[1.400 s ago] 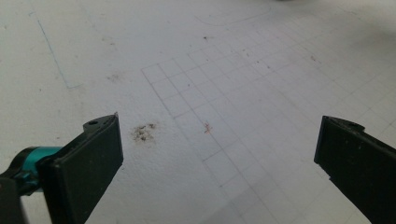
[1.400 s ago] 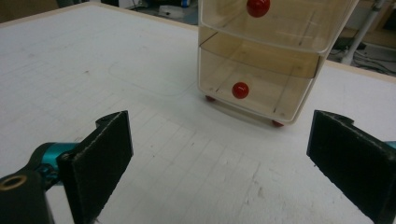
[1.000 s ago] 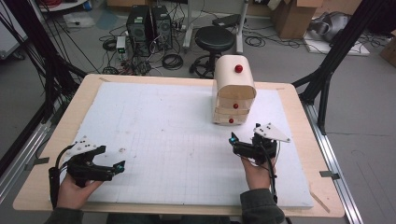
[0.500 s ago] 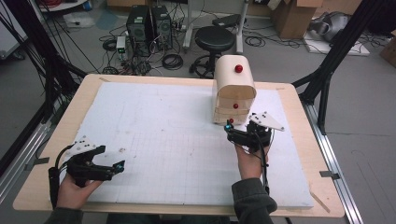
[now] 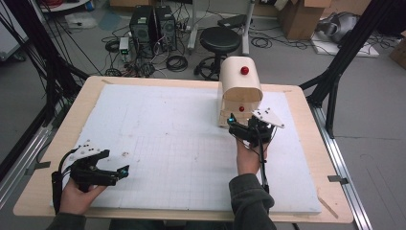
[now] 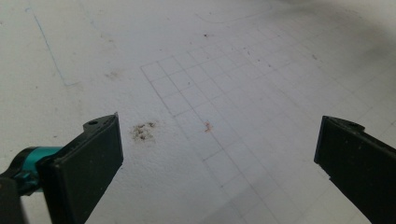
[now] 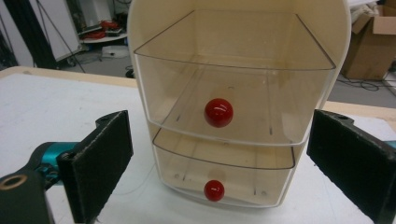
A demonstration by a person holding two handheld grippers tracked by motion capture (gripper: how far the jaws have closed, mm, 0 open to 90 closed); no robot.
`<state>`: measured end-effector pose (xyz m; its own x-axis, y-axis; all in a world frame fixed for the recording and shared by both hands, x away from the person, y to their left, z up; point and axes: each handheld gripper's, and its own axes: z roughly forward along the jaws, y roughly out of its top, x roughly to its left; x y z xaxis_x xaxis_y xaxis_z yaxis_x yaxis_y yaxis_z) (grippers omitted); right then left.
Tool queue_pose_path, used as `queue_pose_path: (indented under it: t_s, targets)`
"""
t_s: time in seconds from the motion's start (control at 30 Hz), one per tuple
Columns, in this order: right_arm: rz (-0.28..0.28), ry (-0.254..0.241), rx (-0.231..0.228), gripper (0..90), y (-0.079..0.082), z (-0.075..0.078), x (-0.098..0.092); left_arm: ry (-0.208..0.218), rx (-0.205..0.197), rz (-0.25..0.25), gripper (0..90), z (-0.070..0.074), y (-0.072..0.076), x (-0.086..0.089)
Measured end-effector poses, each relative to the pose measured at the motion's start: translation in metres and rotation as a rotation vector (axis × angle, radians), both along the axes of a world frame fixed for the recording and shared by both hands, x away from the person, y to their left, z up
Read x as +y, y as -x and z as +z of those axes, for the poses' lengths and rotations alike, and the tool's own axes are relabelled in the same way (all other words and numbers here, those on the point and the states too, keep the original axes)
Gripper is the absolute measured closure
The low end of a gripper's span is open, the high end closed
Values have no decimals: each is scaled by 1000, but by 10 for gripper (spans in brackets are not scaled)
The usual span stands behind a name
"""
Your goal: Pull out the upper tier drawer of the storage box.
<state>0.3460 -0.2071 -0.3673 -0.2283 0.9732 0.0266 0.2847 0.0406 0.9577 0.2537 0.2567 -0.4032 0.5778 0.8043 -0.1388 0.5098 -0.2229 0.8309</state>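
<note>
A small cream drawer cabinet (image 5: 240,93) with a rounded top stands at the back right of the white foam board (image 5: 158,129). It has clear drawers with red ball knobs: the upper drawer knob (image 7: 218,112) and the lower drawer knob (image 7: 214,190). A red ball (image 5: 244,70) sits on its top. My right gripper (image 5: 239,128) is open just in front of the cabinet, its jaws spread to either side of the drawers. My left gripper (image 5: 112,173) rests open at the front left over bare board (image 6: 210,93), nothing between its jaws.
The board lies on a wooden table (image 5: 330,143) framed by black struts (image 5: 342,52). A black stool (image 5: 219,40), computer towers (image 5: 151,24) and cables stand on the floor behind. A faint pencil grid and small stains (image 6: 142,131) mark the board.
My right gripper has moved forward and slightly left, closing in on the front of the drawer cabinet. The left gripper has stayed in place.
</note>
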Motion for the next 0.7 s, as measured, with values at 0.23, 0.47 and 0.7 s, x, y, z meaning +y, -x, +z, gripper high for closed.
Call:
queue_pose_path:
  t_s: [0.23, 0.47, 0.7]
  targets:
    - [-25, 60, -20, 69, -6, -5, 6, 3, 2, 5, 17, -1, -1, 1]
    - [-50, 66, -29, 150, -7, -7, 8, 3, 0, 4, 17, -1, -1, 0]
    - [-76, 75, -46, 280, -6, -6, 10, 3, 4, 1, 17, -1, -1, 0]
